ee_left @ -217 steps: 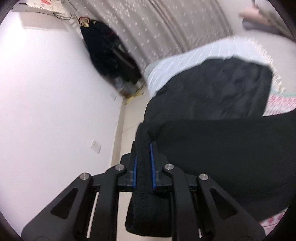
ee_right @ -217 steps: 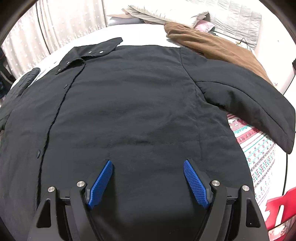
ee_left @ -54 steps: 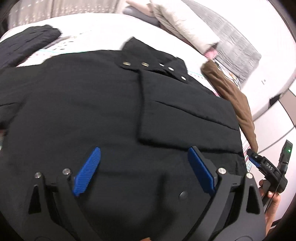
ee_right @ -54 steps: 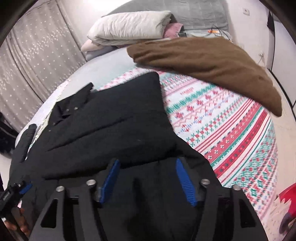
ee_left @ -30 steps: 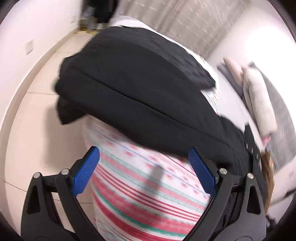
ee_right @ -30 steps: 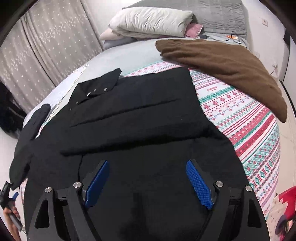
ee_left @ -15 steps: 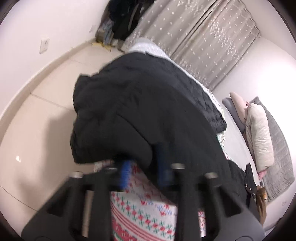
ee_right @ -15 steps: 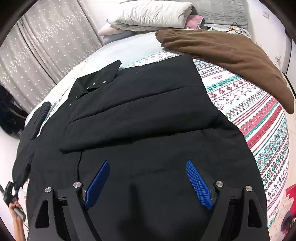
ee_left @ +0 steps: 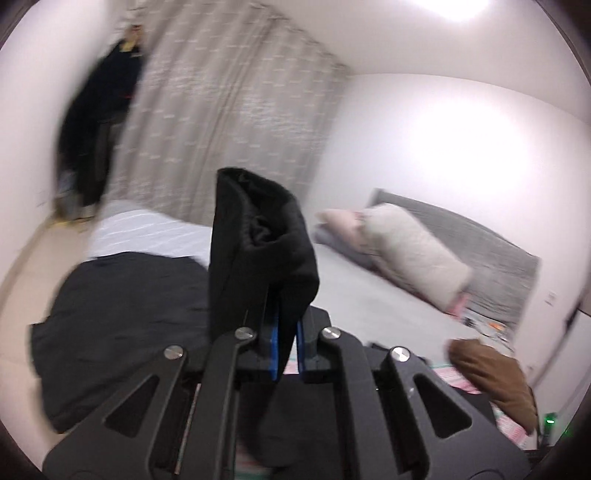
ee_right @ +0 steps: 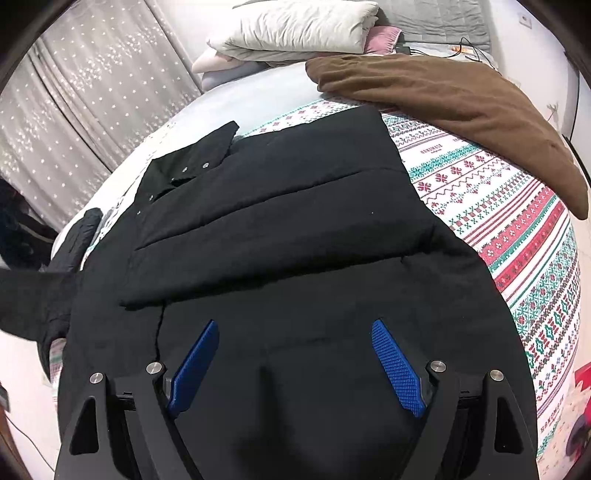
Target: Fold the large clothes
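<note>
One sleeve cuff (ee_left: 258, 236) stands pinched in your left gripper (ee_left: 285, 343). Your right gripper (ee_right: 293, 363) hovers wide-jawed over the coat (ee_right: 280, 221) on the bed (ee_right: 517, 206).

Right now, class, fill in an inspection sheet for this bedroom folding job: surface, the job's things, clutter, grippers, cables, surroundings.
Surface: bed with a patterned blanket.
Job's things: black jacket lies spread on the blanket, one sleeve folded across its front; the cuff of the other sleeve is lifted.
Clutter: brown garment beside the jacket, pillows at the head.
Grippers: left gripper shut on the cuff; right gripper open above the jacket, holding nothing.
Cables: thin cable near the headboard.
Surroundings: curtain, white wall, dark clothes hanging in the corner.
</note>
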### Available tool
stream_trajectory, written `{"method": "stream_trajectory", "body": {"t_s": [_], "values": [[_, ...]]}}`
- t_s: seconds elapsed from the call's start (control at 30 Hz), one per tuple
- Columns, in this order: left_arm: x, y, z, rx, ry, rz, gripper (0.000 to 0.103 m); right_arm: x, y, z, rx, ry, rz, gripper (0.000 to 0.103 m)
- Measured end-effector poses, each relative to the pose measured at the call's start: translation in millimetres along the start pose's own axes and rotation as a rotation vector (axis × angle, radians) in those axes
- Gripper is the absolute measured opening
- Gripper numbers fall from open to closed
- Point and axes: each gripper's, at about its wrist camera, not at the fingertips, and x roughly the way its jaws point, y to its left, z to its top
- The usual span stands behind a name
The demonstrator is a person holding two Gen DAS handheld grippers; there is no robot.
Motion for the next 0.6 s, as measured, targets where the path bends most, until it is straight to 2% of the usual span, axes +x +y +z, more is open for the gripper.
{"method": "stream_trajectory", "body": {"t_s": [0.17,0.3,0.43,0.6], "values": [[32.4,-82.1,-23.3,-0.014,0.087,-0.187,0.008,-1.2,0.2,0.8,-0.002,-0.001,0.007,0.086],[61.3,-129.2,-58.5,0.011,0.199,-0.276,0.008,-3.0,-0.3,0.6,0.002,-0.002,0.011,0.086],[86.1,-167.2,-101.6,0.027,0.335,-0.331,0.008,-5.6,-1.7,0.7,0.007,-0.008,0.011,0.086],[103.9,-197.3,-168.9,0.086,0.458,-0.314,0.010,-4.9,-4.1,1.5,0.015,-0.003,0.002,0.086]]}}
